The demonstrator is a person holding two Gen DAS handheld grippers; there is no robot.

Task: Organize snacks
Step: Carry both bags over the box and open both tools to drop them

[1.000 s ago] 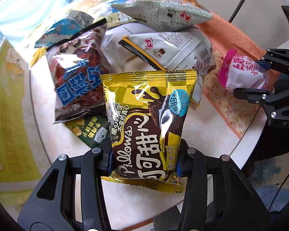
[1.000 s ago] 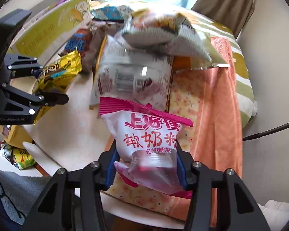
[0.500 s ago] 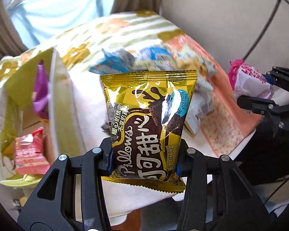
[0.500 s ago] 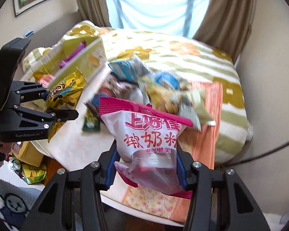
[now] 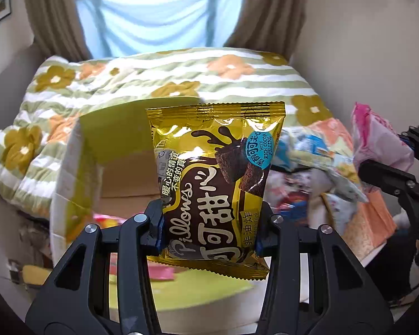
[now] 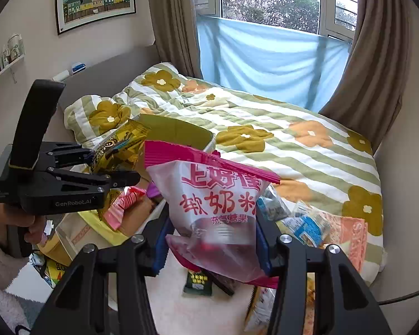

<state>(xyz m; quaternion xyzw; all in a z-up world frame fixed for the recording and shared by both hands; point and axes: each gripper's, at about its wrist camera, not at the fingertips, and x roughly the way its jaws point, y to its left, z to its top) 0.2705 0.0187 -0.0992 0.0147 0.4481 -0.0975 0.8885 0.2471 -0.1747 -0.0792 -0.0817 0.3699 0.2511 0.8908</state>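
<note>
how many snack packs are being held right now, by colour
gold pack, in the left gripper: 1
pink and white pack, in the right gripper: 1
total held: 2

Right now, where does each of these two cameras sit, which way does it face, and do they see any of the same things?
Left wrist: on the left hand-held gripper, looking along its fingers at the gold snack pack it clamps, with the yellow box, bed and window beyond; the right hand-held gripper shows at the right edge.
Right wrist: on the right hand-held gripper, looking past its pink candy bag toward bed and window; the person's left hand shows.
Shared: both packs, the box, bed, and window.
</note>
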